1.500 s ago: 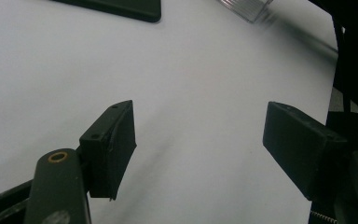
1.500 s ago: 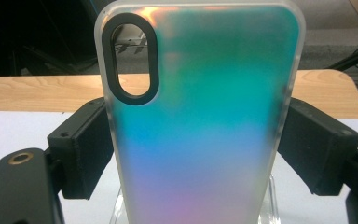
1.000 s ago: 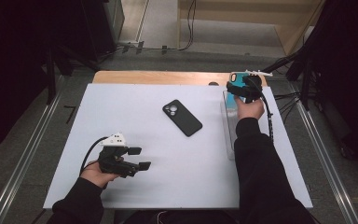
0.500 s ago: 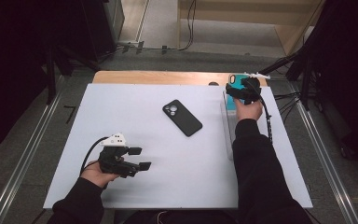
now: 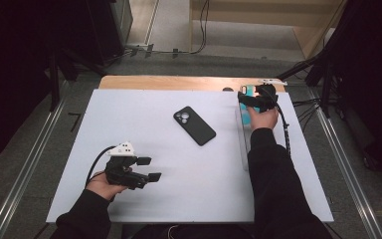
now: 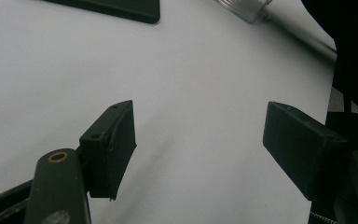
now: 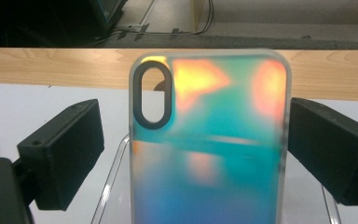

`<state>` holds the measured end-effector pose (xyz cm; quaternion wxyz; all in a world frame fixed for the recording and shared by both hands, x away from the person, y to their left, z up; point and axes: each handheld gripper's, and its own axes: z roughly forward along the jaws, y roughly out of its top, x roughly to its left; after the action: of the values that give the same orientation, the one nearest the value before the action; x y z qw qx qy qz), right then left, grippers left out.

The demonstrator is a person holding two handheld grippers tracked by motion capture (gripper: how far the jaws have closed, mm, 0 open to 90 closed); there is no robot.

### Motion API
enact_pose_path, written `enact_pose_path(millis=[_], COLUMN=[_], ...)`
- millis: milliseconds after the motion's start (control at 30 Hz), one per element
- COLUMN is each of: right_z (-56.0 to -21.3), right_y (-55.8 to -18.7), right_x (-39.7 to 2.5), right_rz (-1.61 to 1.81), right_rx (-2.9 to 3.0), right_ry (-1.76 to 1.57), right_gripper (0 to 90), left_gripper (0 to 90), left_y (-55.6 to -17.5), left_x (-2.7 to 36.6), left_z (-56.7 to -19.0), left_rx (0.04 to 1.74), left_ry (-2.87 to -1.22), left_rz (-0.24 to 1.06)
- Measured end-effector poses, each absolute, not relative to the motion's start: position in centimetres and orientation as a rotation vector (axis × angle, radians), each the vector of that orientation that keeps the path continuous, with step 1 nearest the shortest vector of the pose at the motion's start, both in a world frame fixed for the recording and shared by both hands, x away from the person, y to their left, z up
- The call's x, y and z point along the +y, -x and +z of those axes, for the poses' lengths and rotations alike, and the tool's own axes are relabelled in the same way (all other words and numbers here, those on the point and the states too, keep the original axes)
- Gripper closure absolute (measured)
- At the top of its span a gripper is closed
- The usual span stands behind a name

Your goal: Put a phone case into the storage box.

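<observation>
Work in hand: fetching an iridescent phone case from a clear stand at the far right of the desk, probably to fit it on the black phone.
Right gripper: at the case, its fingers spread either side of it; a gap shows on the left, and on the right I cannot tell whether the pad touches.
Phone case: upright in the stand, camera cut-out at top left in the right gripper view.
Phone: lies back-up at mid-desk, well apart from both grippers.
Left gripper: rests at the near left, fingers wide apart and empty over bare desk.
Done: the reach to the case.
Left: closing on it, lifting it out, carrying it to the phone, fitting it.
</observation>
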<state>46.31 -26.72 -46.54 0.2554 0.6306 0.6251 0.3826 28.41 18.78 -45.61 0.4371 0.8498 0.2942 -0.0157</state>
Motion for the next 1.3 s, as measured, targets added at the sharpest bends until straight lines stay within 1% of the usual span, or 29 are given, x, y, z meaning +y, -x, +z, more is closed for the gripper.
enact_pose_path(millis=[267, 533, 700, 967, 1233, 1267, 1300], right_z=[-46.3, -44.6, -43.3, -42.2, -40.5, -40.3, -40.3], right_y=[-46.3, -45.4, -44.4, -43.1, -40.9, -40.4, -40.4], right_x=[-27.1, -28.3, -29.6, -30.2, -29.9, -29.9, -29.9], right_rz=[1.045, 1.07, 1.146, 1.204, 1.286, 1.317, 1.317], right_rx=[1.691, 1.671, 1.72, 1.823, 1.893, 1.937, 1.937], right_ry=[-1.718, -1.738, -1.751, -1.745, -1.655, -1.641, -1.641], right_gripper=[1.7, 1.6, 1.7, 1.8, 1.9, 5.9, 5.9], left_gripper=[26.2, 26.2, 26.2, 26.2, 26.2, 26.2, 26.2], left_y=[-28.4, -28.5, -28.6, -28.9, -29.2, -29.2, -29.3], left_x=[18.8, 18.9, 18.9, 18.9, 18.9, 18.9, 18.8], left_z=[-45.6, -45.5, -45.5, -45.4, -45.3, -45.3, -45.3], left_rx=[0.736, 0.748, 0.76, 0.772, 0.772, 0.77, 0.768], left_ry=[-2.114, -2.104, -2.102, -2.094, -2.096, -2.099, -2.098], left_rz=[-0.036, -0.041, -0.037, -0.045, -0.046, -0.046, -0.048])
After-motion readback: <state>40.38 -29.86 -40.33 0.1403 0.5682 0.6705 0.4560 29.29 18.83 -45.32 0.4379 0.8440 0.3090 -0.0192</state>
